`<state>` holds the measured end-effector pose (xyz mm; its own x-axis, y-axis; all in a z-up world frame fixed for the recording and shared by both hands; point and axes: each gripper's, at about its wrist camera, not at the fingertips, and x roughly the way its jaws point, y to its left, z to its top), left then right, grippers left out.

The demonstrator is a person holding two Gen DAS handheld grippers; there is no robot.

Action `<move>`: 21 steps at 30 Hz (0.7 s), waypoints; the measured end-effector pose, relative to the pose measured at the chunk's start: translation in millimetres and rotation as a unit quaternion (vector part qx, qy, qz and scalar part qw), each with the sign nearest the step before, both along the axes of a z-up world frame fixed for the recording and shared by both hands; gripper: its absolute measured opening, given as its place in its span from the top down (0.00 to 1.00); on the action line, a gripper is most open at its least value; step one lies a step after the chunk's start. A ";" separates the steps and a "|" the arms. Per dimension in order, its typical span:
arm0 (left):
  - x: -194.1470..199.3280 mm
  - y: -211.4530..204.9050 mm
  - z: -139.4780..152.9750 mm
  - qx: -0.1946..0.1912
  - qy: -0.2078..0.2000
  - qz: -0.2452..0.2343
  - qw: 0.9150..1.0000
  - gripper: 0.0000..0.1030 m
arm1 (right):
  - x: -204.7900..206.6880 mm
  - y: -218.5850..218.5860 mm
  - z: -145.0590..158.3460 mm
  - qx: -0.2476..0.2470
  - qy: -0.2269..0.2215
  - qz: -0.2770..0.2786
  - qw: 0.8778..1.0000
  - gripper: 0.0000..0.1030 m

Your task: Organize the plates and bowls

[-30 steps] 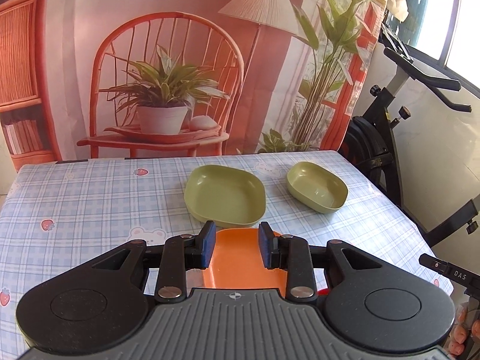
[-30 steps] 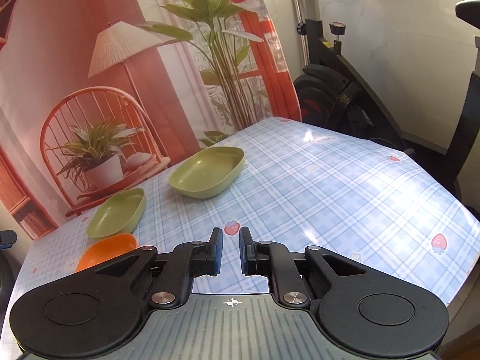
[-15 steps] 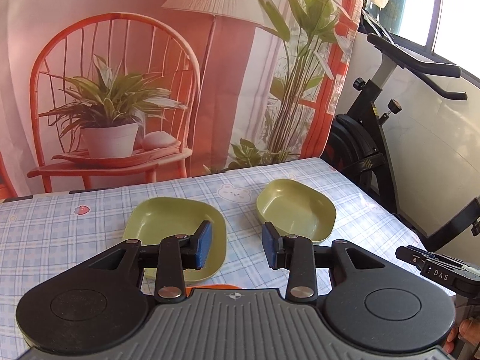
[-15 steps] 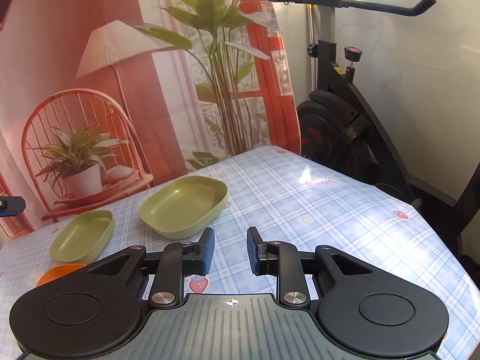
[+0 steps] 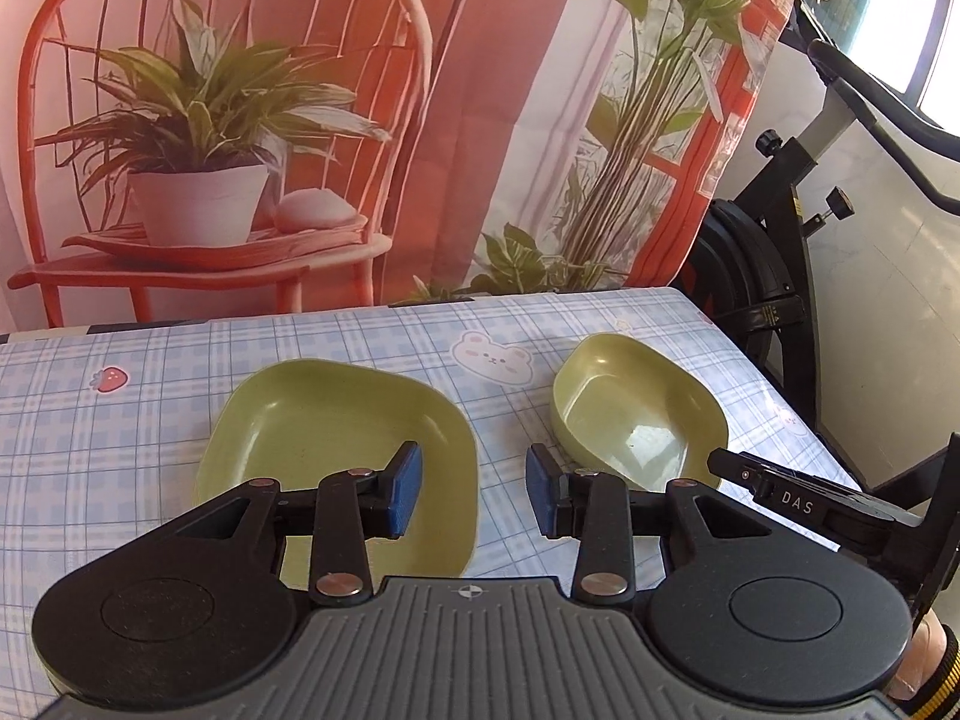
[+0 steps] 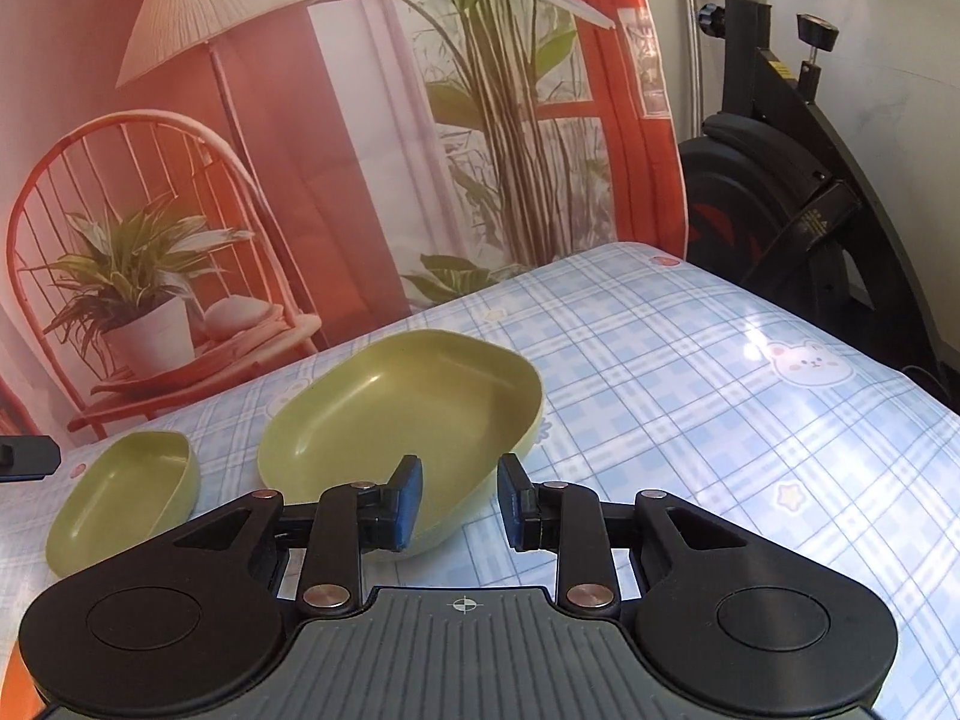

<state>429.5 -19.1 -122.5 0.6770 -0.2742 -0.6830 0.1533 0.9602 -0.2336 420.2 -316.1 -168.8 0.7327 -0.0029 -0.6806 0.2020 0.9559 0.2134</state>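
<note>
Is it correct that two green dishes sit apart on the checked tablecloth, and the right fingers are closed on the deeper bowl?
Not quite. In the right wrist view the right gripper is open, its fingers not pressing the deeper bowl. The two green dishes do sit apart on the checked tablecloth.

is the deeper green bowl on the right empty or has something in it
Empty. In the left wrist view the deep olive-green plastic bowl sits upright on the checked tablecloth, its glossy inside bare down to the bottom.

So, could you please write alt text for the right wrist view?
The open right gripper hovers at the near rim of a deep olive-green plastic bowl on a blue plaid tablecloth. A shallower green dish sits left; a black exercise bike stands behind.
</note>
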 end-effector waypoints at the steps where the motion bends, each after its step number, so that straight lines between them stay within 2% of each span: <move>1: 1.1 0.3 -2.0 0.000 0.002 0.000 1.000 0.61 | 3.0 -0.5 -3.3 0.002 0.005 -0.003 1.000 0.73; 5: 10.2 0.5 -5.7 -0.009 0.005 0.001 1.000 0.61 | 10.3 -1.0 -15.8 0.006 0.023 -0.005 1.000 0.73; 15: 18.8 -20.8 -4.6 -0.019 -0.013 -0.035 0.999 0.63 | 4.5 -5.5 -25.5 0.002 0.022 0.012 1.000 0.92; 21: 22.3 -36.0 -9.4 -0.037 -0.012 -0.054 0.998 0.62 | 3.8 -5.8 -25.3 0.001 0.019 0.021 1.000 0.93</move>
